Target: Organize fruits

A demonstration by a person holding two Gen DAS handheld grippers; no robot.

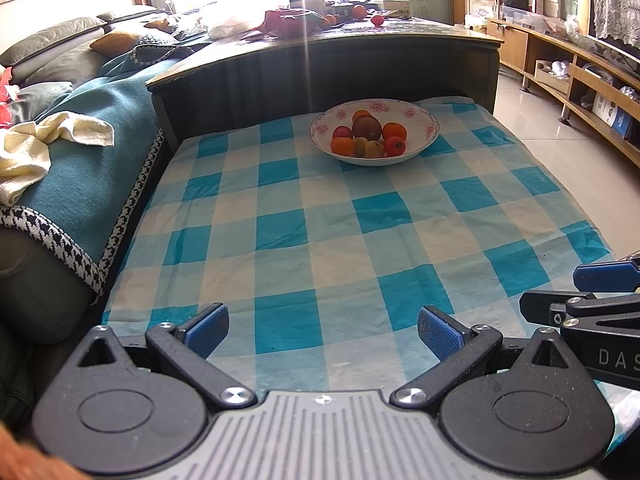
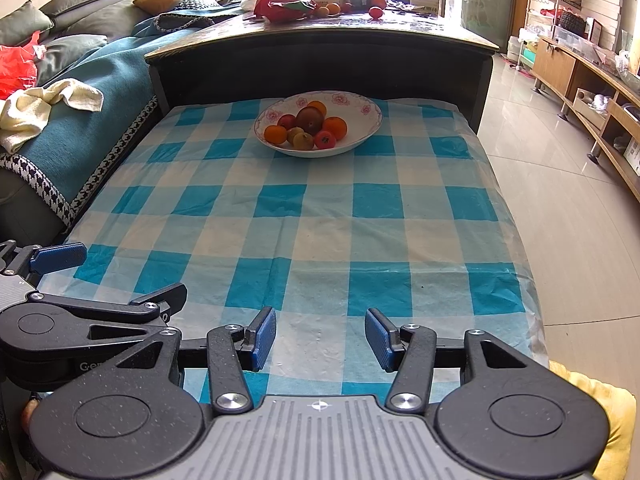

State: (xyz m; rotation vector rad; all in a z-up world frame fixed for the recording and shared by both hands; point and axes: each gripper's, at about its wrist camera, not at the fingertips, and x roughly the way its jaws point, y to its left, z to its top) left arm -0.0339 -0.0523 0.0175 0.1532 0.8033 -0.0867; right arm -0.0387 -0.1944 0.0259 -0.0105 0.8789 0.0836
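A white bowl with pink flowers (image 1: pixel 420 114) (image 2: pixel 364 110) stands at the far end of a blue and white checked cloth (image 1: pixel 320 240) (image 2: pixel 320 220). It holds several fruits: oranges (image 1: pixel 394 131) (image 2: pixel 335 127), a large brown-red fruit (image 1: pixel 367 127) (image 2: pixel 310 119), small yellow-green ones (image 1: pixel 374 149) (image 2: pixel 303 141) and a red one (image 1: pixel 394 146) (image 2: pixel 324 139). My left gripper (image 1: pixel 323 330) is open and empty above the near edge of the cloth. My right gripper (image 2: pixel 320 338) is open and empty beside it, also far from the bowl.
A teal-covered sofa (image 1: pixel 100 128) (image 2: pixel 92 92) with a cream towel (image 1: pixel 36 148) (image 2: pixel 36 108) runs along the left. A dark raised table (image 1: pixel 340 44) (image 2: pixel 320 36) behind the bowl carries more fruit and bags. Tiled floor (image 2: pixel 560 184) and wooden shelving (image 1: pixel 580 80) lie to the right.
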